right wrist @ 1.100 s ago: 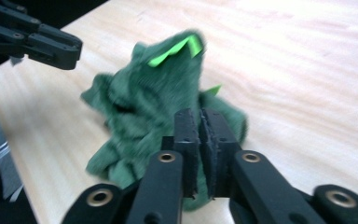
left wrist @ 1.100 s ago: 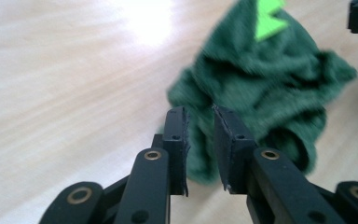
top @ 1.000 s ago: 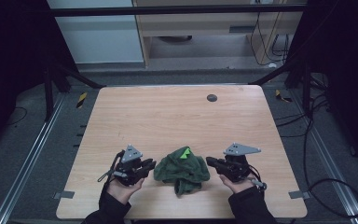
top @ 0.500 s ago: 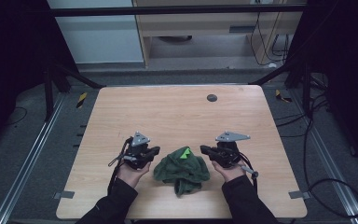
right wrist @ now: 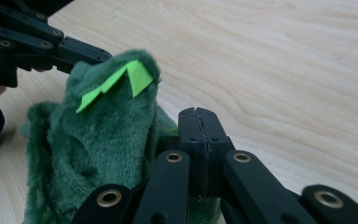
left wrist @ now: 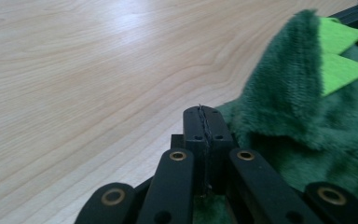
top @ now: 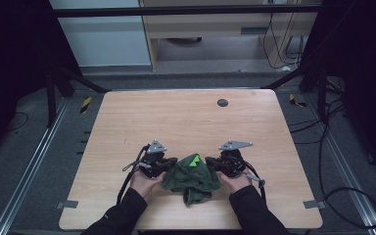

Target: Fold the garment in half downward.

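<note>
A dark green plush garment (top: 190,177) with bright green felt spikes (top: 194,160) lies crumpled near the table's front edge. My left gripper (top: 171,162) is shut, and its tips rest against the garment's left side. In the left gripper view the jaws (left wrist: 204,113) meet flat, with the plush (left wrist: 298,121) beside and under them. My right gripper (top: 210,162) is shut too, at the garment's right side. In the right gripper view its tip (right wrist: 199,115) sits beside the raised plush (right wrist: 107,135) and spikes (right wrist: 121,81). I cannot see cloth between either pair of pads.
The light wooden table (top: 186,122) has a small dark round spot (top: 222,102) at the back right. A black metal frame and cables surround the table. The left gripper's black links (right wrist: 42,44) cross the top left of the right gripper view.
Both hands have moved inward and slightly away from the front edge, from either side of the garment to right against it. The garment has stayed in place.
</note>
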